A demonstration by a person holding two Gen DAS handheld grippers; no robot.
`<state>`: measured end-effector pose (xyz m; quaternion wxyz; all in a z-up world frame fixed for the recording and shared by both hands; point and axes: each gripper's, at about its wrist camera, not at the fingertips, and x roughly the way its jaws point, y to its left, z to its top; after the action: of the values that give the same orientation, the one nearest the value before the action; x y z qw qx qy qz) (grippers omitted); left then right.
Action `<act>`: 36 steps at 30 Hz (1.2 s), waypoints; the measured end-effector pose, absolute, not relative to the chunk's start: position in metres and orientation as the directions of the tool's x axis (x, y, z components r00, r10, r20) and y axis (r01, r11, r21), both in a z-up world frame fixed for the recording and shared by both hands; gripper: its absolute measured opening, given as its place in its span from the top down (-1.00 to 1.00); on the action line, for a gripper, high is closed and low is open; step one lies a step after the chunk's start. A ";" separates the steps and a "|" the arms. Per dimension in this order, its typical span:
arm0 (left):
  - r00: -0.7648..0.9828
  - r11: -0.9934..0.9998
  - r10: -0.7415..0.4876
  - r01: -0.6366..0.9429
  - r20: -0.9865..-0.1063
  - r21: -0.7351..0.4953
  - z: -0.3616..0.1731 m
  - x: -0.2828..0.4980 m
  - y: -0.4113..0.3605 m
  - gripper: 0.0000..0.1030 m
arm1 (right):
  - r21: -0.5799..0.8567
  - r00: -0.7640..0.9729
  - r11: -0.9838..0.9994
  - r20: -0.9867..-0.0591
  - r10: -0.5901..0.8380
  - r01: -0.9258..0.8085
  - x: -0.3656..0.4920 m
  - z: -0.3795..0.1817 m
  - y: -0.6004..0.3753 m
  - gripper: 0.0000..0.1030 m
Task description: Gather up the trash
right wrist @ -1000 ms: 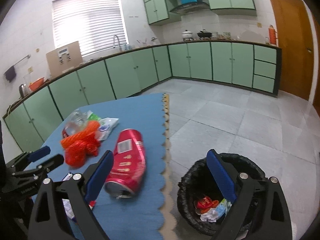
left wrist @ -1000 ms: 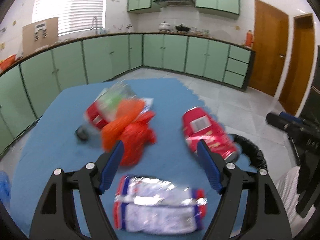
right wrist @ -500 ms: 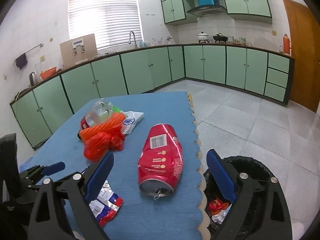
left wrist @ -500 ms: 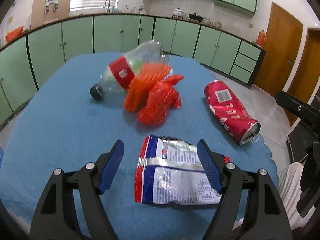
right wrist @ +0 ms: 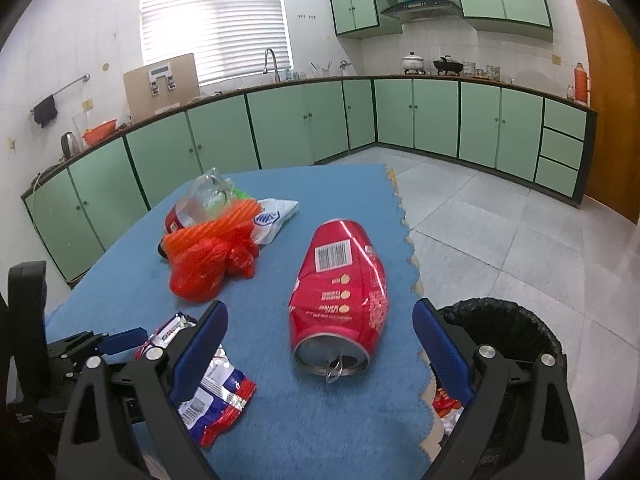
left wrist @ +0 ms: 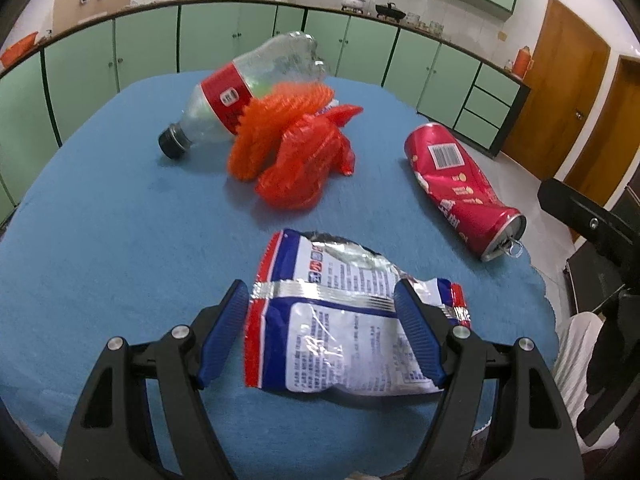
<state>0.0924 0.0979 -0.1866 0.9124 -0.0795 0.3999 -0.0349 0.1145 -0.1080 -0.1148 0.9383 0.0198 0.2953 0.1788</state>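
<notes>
A flattened blue, white and red snack wrapper [left wrist: 340, 320] lies on the blue mat [left wrist: 100, 240]. My left gripper [left wrist: 320, 292] is open and straddles it, jaws apart from it on either side. A dented red can [right wrist: 340, 292] lies on its side in front of my right gripper [right wrist: 320, 316], which is open and empty just short of the can. Farther back lie a crumpled red plastic bag [left wrist: 304, 164], an orange ribbed piece [left wrist: 272, 128] and a clear bottle [left wrist: 240, 88] with a red label. In the right wrist view the wrapper [right wrist: 208, 396] and the left gripper [right wrist: 120, 338] show at lower left.
A black-lined trash bin [right wrist: 508, 344] holding some litter stands on the tiled floor right of the mat's scalloped edge [right wrist: 412, 264]. A white plastic bag [right wrist: 276, 220] lies behind the red one. Green cabinets [right wrist: 300, 128] line the walls. Striped fabric [left wrist: 576, 360] shows at the left wrist view's right edge.
My left gripper has sunk towards the mat and now straddles the wrapper. My right gripper has shifted left, from over the bin to in line with the red can.
</notes>
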 end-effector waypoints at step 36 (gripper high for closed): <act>0.690 0.982 -0.141 0.008 -0.710 -0.186 -0.172 0.097 0.085 0.10 | 0.164 0.771 0.945 -0.546 0.326 -0.283 0.124 -0.117 -0.128 -0.78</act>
<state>0.0974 0.0847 -0.1718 0.9153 -0.0843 0.3918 -0.0407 0.1244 -0.1280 -0.1167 0.9404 0.0363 0.2967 0.1620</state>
